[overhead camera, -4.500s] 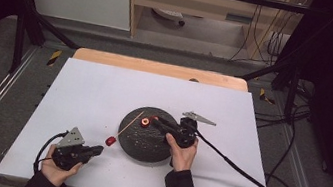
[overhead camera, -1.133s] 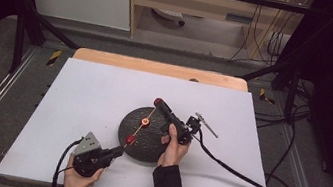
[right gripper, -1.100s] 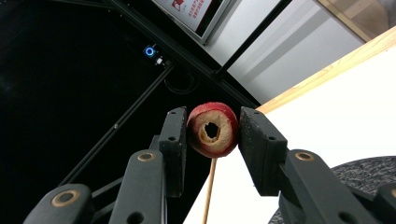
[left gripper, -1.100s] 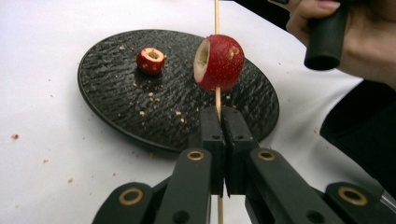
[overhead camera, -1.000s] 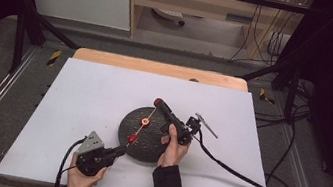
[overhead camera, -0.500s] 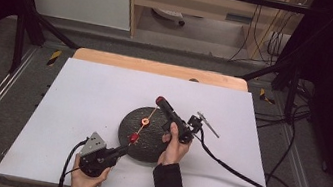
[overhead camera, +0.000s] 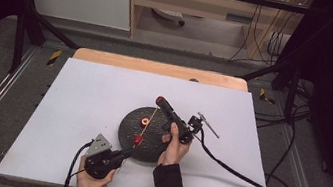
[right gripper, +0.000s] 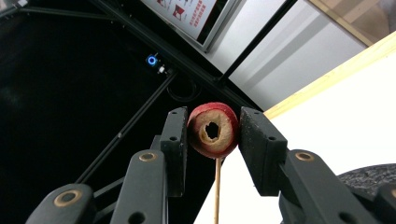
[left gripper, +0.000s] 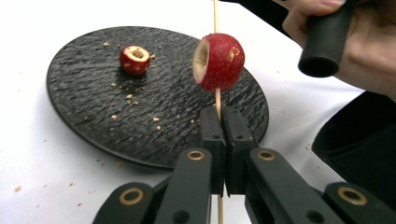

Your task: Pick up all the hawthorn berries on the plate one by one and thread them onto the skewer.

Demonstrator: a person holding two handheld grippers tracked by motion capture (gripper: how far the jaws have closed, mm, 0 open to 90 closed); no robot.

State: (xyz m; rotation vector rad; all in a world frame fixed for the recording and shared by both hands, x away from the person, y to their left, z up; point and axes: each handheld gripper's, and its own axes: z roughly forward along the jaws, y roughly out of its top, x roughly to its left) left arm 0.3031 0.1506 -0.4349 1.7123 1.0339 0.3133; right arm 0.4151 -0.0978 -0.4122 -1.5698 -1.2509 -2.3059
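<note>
Left gripper (left gripper: 218,116): fingers pressed together, pinching a thin wooden skewer (left gripper: 217,100) just below a red cored fruit (left gripper: 218,62) threaded on it; seen at the lower left of the table in the high view (overhead camera: 129,152). Skewer: straight, pale, slender, running from the left gripper up across the plate to the right gripper. Fruit on skewer: round, glossy red skin, pale cut face at one end, raised clear of the plate. Right gripper (right gripper: 214,130): fingers partly spread, clamped on both sides of a second red cored fruit (right gripper: 213,129), with a hollow centre and pale flesh ring facing the camera and the skewer meeting it from below; held above the plate's far edge in the high view (overhead camera: 160,100). Plate (left gripper: 84,100): round, flat, black, rough slate-like texture, resting on the white table (overhead camera: 89,91). Contents of plate: a third, smaller cored red fruit (left gripper: 135,59) lying open side up near the far rim, with scattered pale crumbs around it.
</note>
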